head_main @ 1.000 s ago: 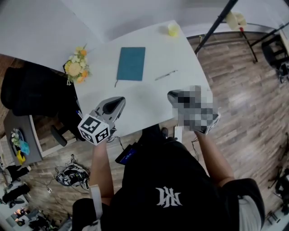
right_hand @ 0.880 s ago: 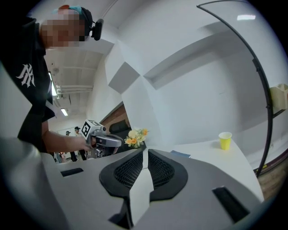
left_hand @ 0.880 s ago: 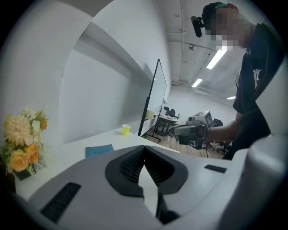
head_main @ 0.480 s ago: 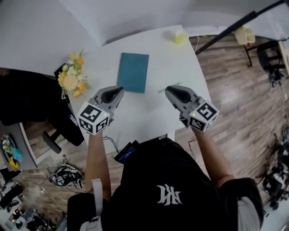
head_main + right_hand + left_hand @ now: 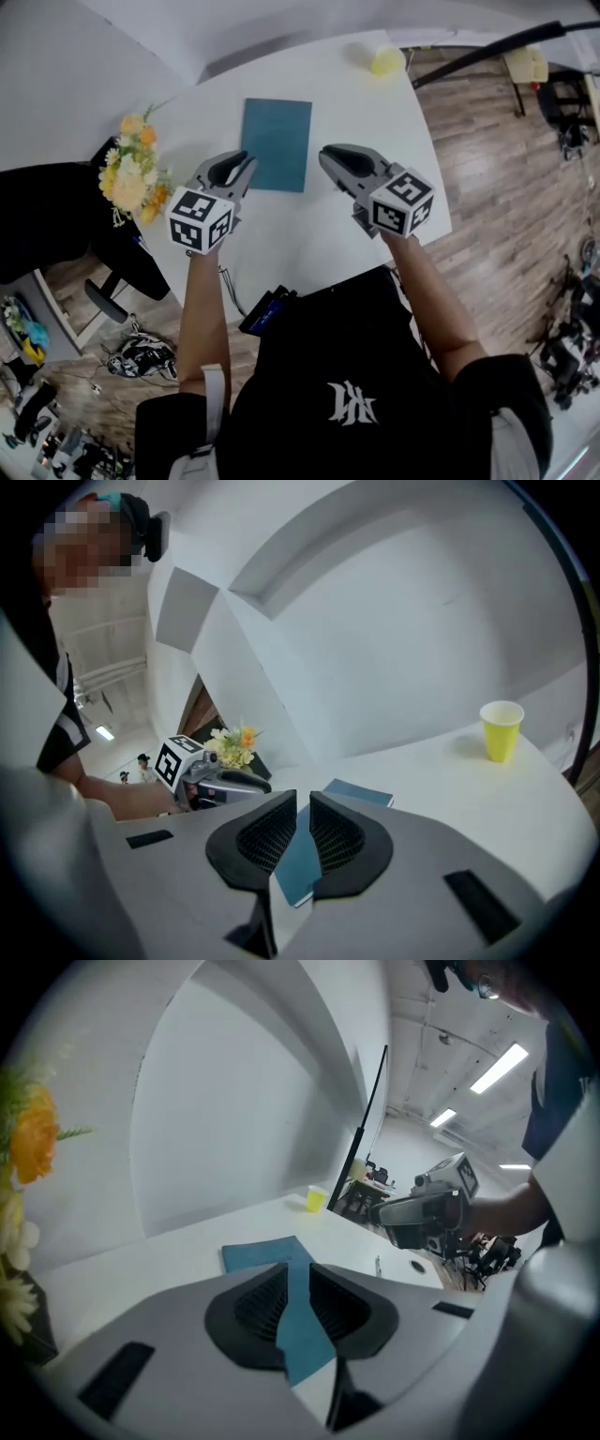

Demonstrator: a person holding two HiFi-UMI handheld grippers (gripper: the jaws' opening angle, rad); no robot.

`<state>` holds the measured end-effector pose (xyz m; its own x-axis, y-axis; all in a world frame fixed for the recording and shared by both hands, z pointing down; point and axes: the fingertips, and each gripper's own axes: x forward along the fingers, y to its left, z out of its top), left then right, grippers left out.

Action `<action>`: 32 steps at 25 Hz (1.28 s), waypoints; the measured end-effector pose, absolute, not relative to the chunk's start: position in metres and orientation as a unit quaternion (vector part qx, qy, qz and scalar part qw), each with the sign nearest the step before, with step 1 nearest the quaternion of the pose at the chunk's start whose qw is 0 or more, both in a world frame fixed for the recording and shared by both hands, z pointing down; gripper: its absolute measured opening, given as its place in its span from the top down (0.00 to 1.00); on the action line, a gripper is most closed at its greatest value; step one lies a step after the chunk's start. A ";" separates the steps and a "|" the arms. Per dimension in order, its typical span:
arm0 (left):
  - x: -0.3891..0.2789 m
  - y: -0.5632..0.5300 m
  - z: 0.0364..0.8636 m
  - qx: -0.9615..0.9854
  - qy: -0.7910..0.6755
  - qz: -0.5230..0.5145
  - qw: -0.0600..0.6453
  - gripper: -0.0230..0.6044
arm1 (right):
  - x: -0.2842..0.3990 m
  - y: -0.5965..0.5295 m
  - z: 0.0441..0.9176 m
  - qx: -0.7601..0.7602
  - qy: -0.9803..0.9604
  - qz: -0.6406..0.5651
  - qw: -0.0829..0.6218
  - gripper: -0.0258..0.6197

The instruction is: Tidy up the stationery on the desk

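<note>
A teal notebook [image 5: 277, 142] [image 5: 261, 1253] [image 5: 361, 794] lies flat on the white desk [image 5: 366, 112]. My left gripper [image 5: 245, 158] [image 5: 298, 1277] hovers at the notebook's near left corner. Its jaws have just been opening and stand slightly parted with nothing between them. On the notebook's right, my right gripper [image 5: 325, 152] [image 5: 304, 805] floats above the desk, shut and empty. A pen [image 5: 378, 1266] lies on the desk beneath the right gripper; the head view hides it.
A yellow paper cup [image 5: 386, 62] [image 5: 501, 729] stands at the desk's far right corner. Flowers [image 5: 131, 178] [image 5: 232, 742] sit past the left edge by a black chair [image 5: 56, 216]. A black stand pole [image 5: 487, 52] crosses the wood floor on the right.
Both grippers have moved forward from the desk's near edge and now flank the notebook's near end. The right gripper now covers the pen in the head view.
</note>
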<state>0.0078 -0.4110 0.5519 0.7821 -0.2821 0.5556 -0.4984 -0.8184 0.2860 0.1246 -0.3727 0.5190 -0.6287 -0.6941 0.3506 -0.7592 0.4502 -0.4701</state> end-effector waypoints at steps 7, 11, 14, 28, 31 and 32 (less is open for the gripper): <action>0.007 -0.441 0.610 0.886 -0.237 0.327 0.229 0.80 | 0.134 -0.401 0.580 0.433 -0.803 0.402 0.078 0.70; 0.002 -0.448 0.631 0.869 -0.246 0.353 0.244 0.80 | 0.131 -0.407 0.614 0.446 -0.759 0.463 0.099 0.70; 0.000 -0.451 0.640 0.858 -0.245 0.379 0.246 0.80 | 0.132 -0.408 0.634 0.465 -0.720 0.501 0.120 0.70; 0.003 -0.454 0.651 0.852 -0.231 0.393 0.258 0.78 | 0.126 -0.416 0.660 0.468 -0.680 0.535 0.181 0.79; 0.001 -0.453 0.651 0.853 -0.228 0.393 0.259 0.78 | 0.125 -0.417 0.663 0.472 -0.675 0.535 0.188 0.81; 0.001 -0.453 0.652 0.853 -0.228 0.392 0.259 0.79 | 0.126 -0.417 0.663 0.473 -0.675 0.534 0.190 0.81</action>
<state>0.0012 -0.4533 0.6518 0.5887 -0.1855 0.7868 -0.5916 -0.7622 0.2629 0.1256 -0.4167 0.6634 -0.4810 -0.4341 0.7617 -0.8408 -0.0177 -0.5410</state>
